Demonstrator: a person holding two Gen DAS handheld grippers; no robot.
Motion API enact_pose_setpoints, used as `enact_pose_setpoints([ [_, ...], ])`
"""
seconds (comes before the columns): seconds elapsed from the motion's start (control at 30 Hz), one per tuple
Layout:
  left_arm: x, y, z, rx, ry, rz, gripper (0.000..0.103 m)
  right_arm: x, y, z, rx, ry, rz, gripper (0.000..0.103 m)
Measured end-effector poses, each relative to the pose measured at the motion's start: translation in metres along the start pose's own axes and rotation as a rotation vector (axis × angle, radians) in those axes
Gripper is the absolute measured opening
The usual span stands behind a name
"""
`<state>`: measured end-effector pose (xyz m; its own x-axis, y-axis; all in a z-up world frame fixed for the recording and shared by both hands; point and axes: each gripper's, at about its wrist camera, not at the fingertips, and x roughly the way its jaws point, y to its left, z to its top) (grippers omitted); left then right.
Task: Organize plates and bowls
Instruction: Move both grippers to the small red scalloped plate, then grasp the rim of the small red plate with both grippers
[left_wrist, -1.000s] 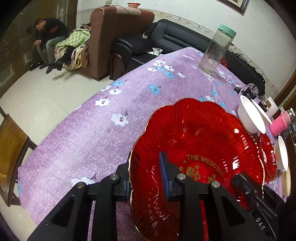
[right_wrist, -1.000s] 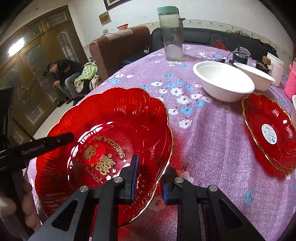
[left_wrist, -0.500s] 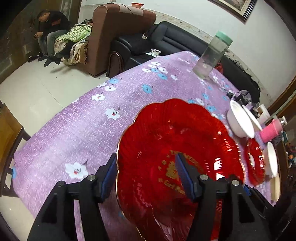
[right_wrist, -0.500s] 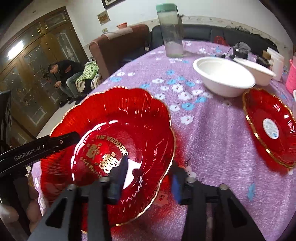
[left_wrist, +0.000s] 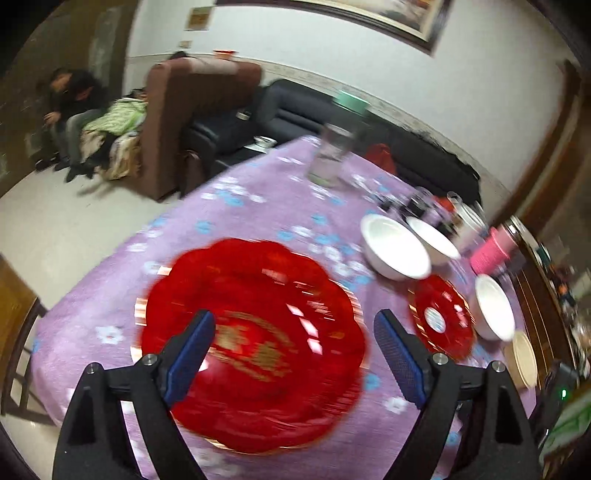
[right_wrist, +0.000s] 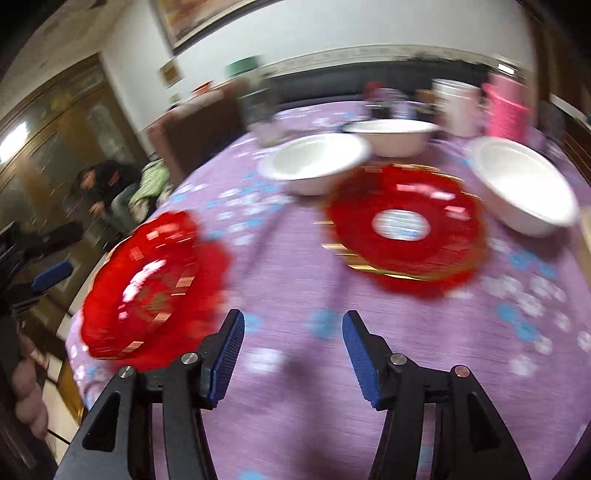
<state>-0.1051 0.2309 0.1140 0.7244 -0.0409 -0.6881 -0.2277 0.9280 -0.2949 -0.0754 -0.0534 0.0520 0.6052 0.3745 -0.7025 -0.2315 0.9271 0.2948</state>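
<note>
A large red scalloped plate (left_wrist: 258, 288) with gold lettering lies on the purple flowered tablecloth (left_wrist: 110, 280). My left gripper (left_wrist: 291, 325) hangs above the plate, jaws opening wide, the pads clear of its rim. In the right wrist view the same plate (right_wrist: 147, 284) lies off to the left. My right gripper (right_wrist: 293, 321) is over bare cloth, jaws opening, with nothing between them. A smaller red plate (right_wrist: 454, 236) sits ahead of it, with three white bowls (right_wrist: 314, 162) (right_wrist: 391, 134) (right_wrist: 524, 188) around its far side.
A clear bottle with a green cap (left_wrist: 338, 147), a pink cup (left_wrist: 491, 254) and a beige dish (left_wrist: 521, 358) stand on the table. Small clutter lines its far right side. A wooden chair (left_wrist: 14, 317) is at the left edge. A person (left_wrist: 70, 107) sits by the sofas.
Both grippers were shut on the large red plate's rim; both have let go and opened. The left one rose and drew back. The right one swung right, towards the smaller red plate.
</note>
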Motion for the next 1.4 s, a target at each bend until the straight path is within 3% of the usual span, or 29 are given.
enact_pose_setpoints([
  [0.17,0.024,-0.049,-0.008,0.062,0.076,-0.088,0.087,-0.014,-0.063,0.014,0.108,-0.027,-0.109,0.061],
  [0.27,0.043,-0.073,-0.013,0.094,0.142,-0.119,0.087,-0.013,-0.087,0.027,0.158,-0.042,-0.126,0.061],
  [0.47,0.072,-0.114,-0.021,0.157,0.201,-0.127,0.087,0.005,-0.102,0.051,0.206,-0.033,-0.116,0.06],
  [0.7,0.115,-0.136,-0.019,0.149,0.293,-0.129,0.087,0.049,-0.115,0.063,0.275,0.034,-0.106,0.06],
  [0.97,0.151,-0.15,-0.024,0.134,0.353,-0.141,0.087,0.065,-0.113,0.076,0.252,-0.003,-0.082,0.06],
  [1.0,0.154,-0.151,-0.024,0.131,0.354,-0.14,0.087,0.066,-0.112,0.077,0.245,-0.004,-0.076,0.05],
  [1.03,0.156,-0.151,-0.023,0.126,0.355,-0.14,0.087,0.069,-0.111,0.078,0.236,0.009,-0.064,0.035],
  [1.1,0.16,-0.151,-0.022,0.113,0.356,-0.144,0.087,0.07,-0.114,0.077,0.244,0.024,-0.055,0.016],
  [1.13,0.162,-0.152,-0.021,0.111,0.354,-0.144,0.086,0.069,-0.116,0.075,0.248,0.037,-0.055,0.012],
  [1.27,0.165,-0.152,-0.021,0.113,0.345,-0.13,0.085,0.058,-0.115,0.07,0.237,0.078,-0.088,0.012],
  [1.4,0.17,-0.155,-0.021,0.128,0.351,-0.123,0.08,0.047,-0.12,0.056,0.265,0.136,-0.042,0.012],
])
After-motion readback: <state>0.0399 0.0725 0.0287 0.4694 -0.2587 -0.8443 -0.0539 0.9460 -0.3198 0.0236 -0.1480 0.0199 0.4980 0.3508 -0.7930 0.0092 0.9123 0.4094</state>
